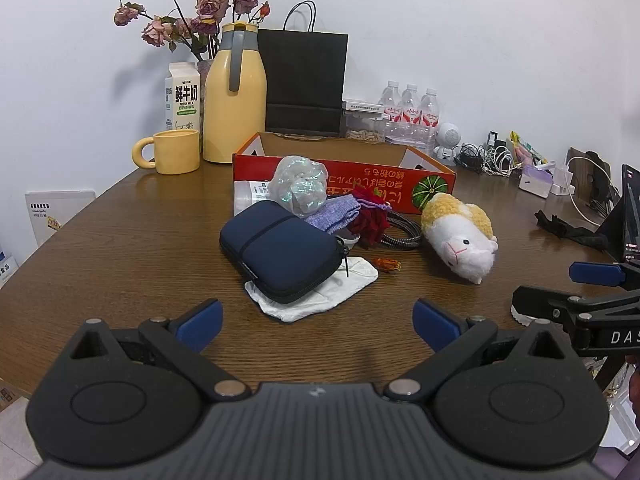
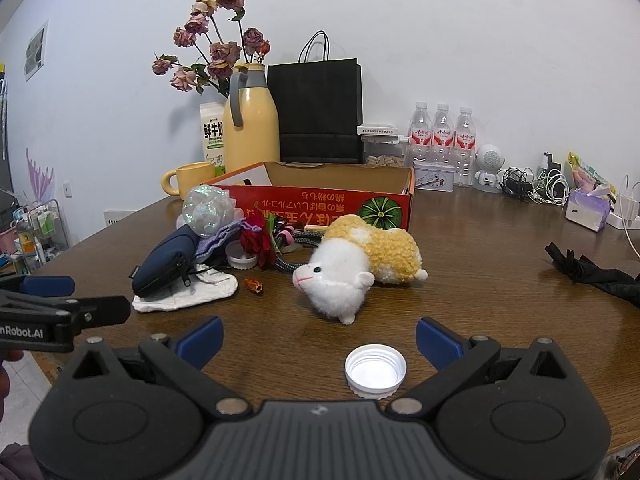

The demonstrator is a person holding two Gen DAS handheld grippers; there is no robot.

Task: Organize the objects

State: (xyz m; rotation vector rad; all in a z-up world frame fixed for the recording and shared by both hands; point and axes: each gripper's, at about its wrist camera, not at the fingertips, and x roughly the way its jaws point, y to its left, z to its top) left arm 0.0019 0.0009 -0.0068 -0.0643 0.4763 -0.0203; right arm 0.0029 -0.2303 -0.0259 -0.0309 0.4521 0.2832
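Both tongs hover level just above the wooden surface (image 1: 120, 240), the left tongs (image 1: 318, 322) and the right tongs (image 2: 319, 338) each spread wide and holding nothing. 1 white cap (image 2: 375, 370) lies between the right tongs' fingers, toward 5 o'clock. At 12 o'clock of the left tongs lies 1 navy pouch (image 1: 280, 252) on 1 white cloth (image 1: 320, 296), with 1 plush hamster (image 1: 460, 236) at 2 o'clock, before 1 red box (image 1: 400, 182); 3 water bottles (image 1: 410, 108) stand behind.

pouch (image 1: 280, 250) on cloth (image 1: 316, 294); plush toy (image 1: 460, 238) right; box (image 1: 344, 168) behind; cap (image 2: 375, 370) nearest
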